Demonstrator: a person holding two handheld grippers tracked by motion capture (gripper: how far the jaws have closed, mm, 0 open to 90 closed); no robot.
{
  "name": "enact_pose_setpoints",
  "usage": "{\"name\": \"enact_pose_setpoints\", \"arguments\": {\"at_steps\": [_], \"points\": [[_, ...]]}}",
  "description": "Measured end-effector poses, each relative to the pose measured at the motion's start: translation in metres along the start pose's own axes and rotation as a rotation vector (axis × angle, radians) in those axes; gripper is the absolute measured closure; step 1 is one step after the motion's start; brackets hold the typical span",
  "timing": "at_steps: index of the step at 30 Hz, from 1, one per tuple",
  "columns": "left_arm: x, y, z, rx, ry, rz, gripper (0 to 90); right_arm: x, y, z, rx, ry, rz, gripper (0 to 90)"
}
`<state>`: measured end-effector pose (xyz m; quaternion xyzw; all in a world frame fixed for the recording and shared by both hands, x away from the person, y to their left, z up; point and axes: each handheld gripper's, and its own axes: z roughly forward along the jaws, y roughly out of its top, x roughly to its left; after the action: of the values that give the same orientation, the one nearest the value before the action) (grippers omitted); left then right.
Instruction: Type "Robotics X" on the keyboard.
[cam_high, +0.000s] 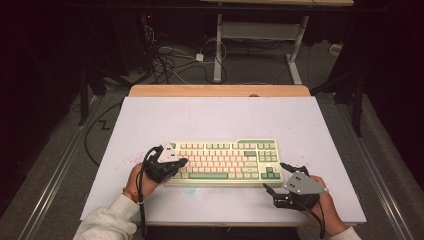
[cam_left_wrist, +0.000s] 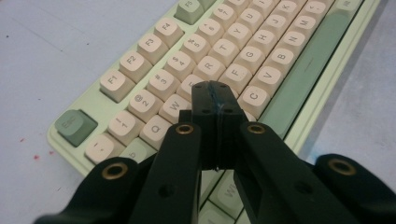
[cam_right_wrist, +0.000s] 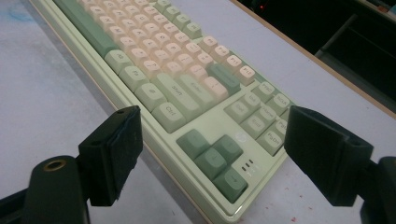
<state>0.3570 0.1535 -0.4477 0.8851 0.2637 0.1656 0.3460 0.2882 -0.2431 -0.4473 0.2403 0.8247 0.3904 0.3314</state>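
Sitting at the desk's (cam_high: 150, 120) six o'clock side is a green and cream keyboard (cam_high: 225, 161). At its nine o'clock end, the left tongs (cam_high: 181, 162) are squeezed closed over the letter keys. At its four o'clock corner, the right tongs (cam_high: 276, 176) gape wide, holding nothing.

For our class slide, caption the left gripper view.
Shut left gripper poised over the left-hand keys of a green-and-cream keyboard.
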Motion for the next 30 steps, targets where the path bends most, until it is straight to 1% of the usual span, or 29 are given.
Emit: {"name": "enact_pose_setpoints", "arguments": {"at_steps": [6, 12, 13, 15, 17, 21, 24, 28, 30], "points": [[0.000, 0.004, 0.008, 0.023, 0.009, 0.020, 87.6, 0.000, -0.001, 0.000, 0.003, 0.000, -0.005, 20.6], [0.001, 0.003, 0.013, 0.040, 0.001, 0.030, 87.5, 0.001, -0.001, 0.001, 0.009, 0.004, -0.011, 21.0], [0.001, 0.003, 0.015, 0.056, 0.003, 0.033, 87.5, 0.001, -0.001, 0.001, 0.010, 0.005, -0.013, 21.0], [0.001, 0.003, 0.015, 0.055, 0.008, 0.031, 87.6, 0.002, -0.001, 0.001, 0.012, 0.006, -0.014, 21.0], [0.000, 0.004, 0.014, 0.055, 0.015, 0.044, 87.6, 0.002, 0.000, 0.001, 0.012, 0.007, -0.015, 21.0], [-0.005, 0.008, 0.005, 0.015, 0.026, 0.059, 87.5, 0.001, 0.000, 0.000, 0.009, 0.003, -0.013, 21.0], [-0.007, 0.010, -0.002, -0.018, 0.024, 0.061, 87.5, 0.001, 0.000, 0.000, 0.007, 0.002, -0.011, 21.0], [-0.010, 0.013, -0.007, -0.042, 0.014, 0.064, 87.5, 0.000, 0.000, 0.000, 0.007, 0.001, -0.010, 21.0], [-0.013, 0.014, -0.009, -0.049, 0.001, 0.067, 87.5, 0.001, 0.000, 0.000, 0.007, 0.003, -0.013, 21.0]]}}
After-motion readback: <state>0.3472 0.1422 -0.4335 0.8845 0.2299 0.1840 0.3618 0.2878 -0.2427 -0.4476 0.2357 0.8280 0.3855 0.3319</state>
